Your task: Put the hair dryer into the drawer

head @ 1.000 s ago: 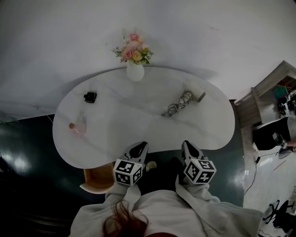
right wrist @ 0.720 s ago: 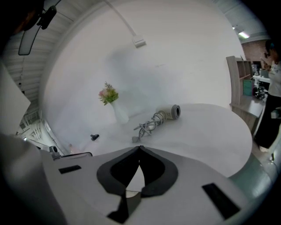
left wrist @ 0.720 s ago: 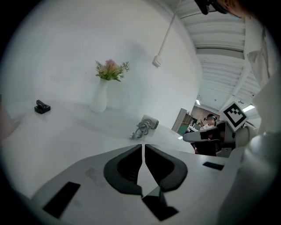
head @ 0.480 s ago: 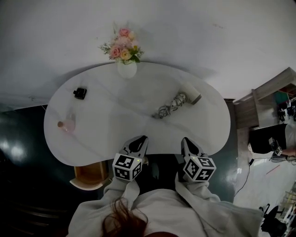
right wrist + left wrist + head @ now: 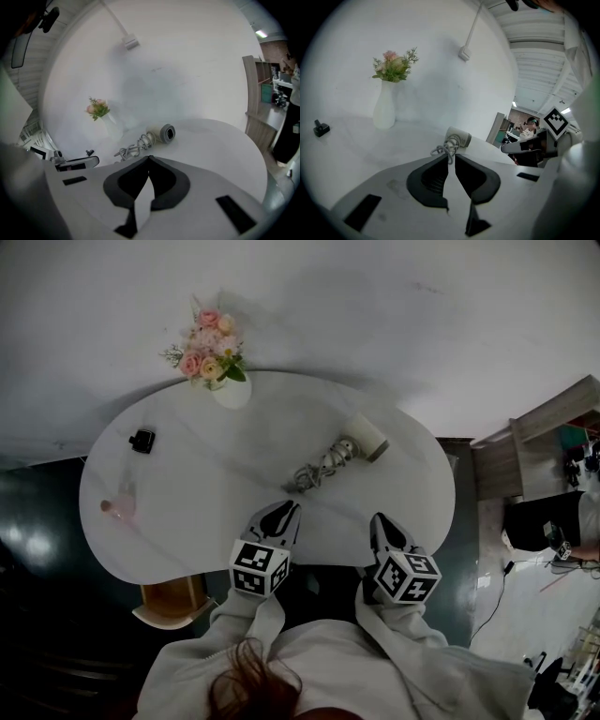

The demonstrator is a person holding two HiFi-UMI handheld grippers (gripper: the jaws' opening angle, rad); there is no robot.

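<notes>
White and stone-like, the worktop carries the hair dryer. The dryer lies on its side in the far right part, with its cord coiled beside it. I judge that nothing of the task is done yet, because the dryer is untouched. My left gripper and right gripper hang over the near edge, each with jaws together and nothing between them. A wooden piece under the near left edge may be the drawer; I cannot tell. Reaching, grasping, carrying and stowing are all left.

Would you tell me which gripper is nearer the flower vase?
Left: the left gripper sits below-right of the vase in the head view; the right gripper, farther right.
</notes>
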